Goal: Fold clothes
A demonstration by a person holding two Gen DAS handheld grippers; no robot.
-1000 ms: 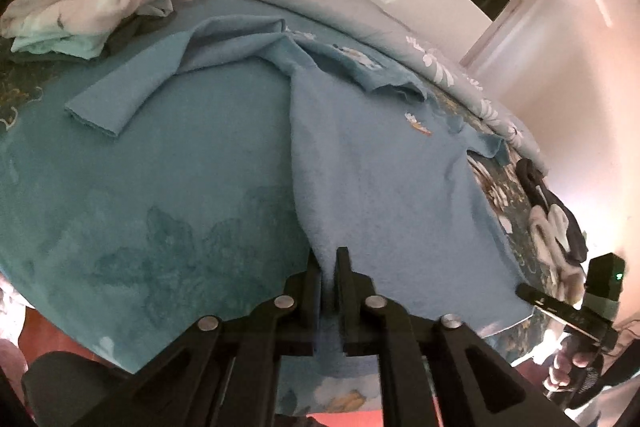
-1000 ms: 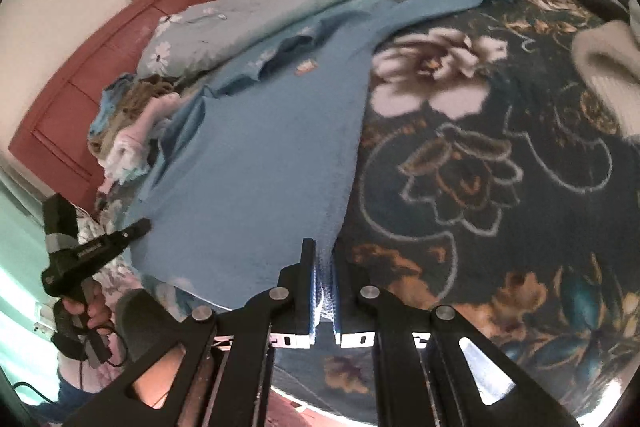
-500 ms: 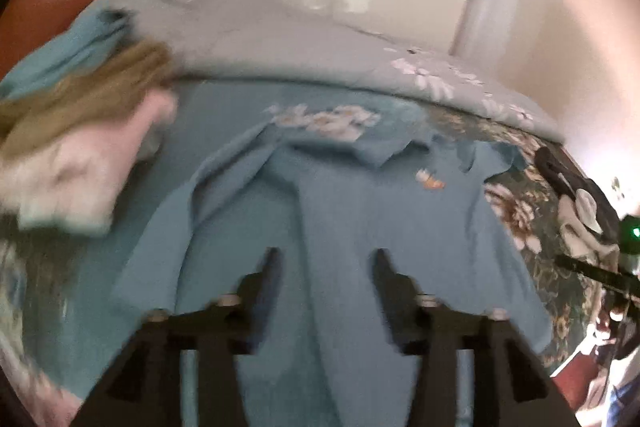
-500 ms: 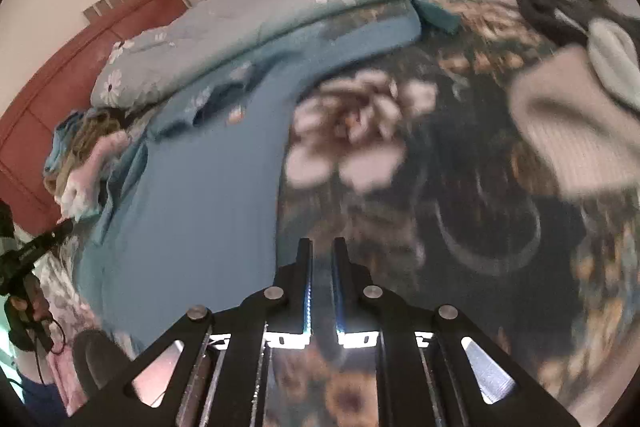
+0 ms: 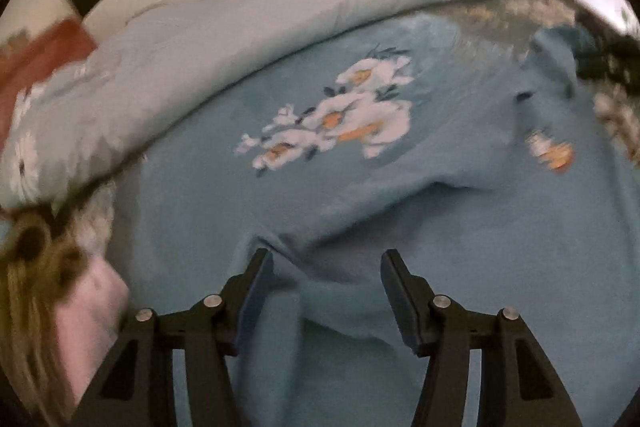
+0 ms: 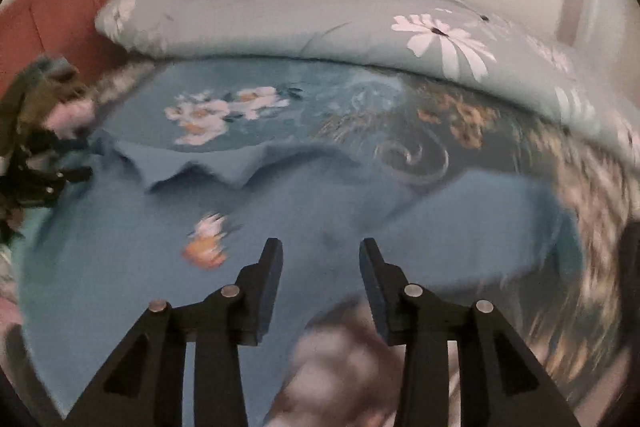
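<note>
Blue shirt (image 5: 460,267) lies below both downward-tilted grippers, right jaws opening.

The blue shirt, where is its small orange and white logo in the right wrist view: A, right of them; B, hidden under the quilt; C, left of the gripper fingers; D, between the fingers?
C: the logo sits on the blue shirt just left of the right gripper, whose jaws are opening with nothing pinched between them.
</note>
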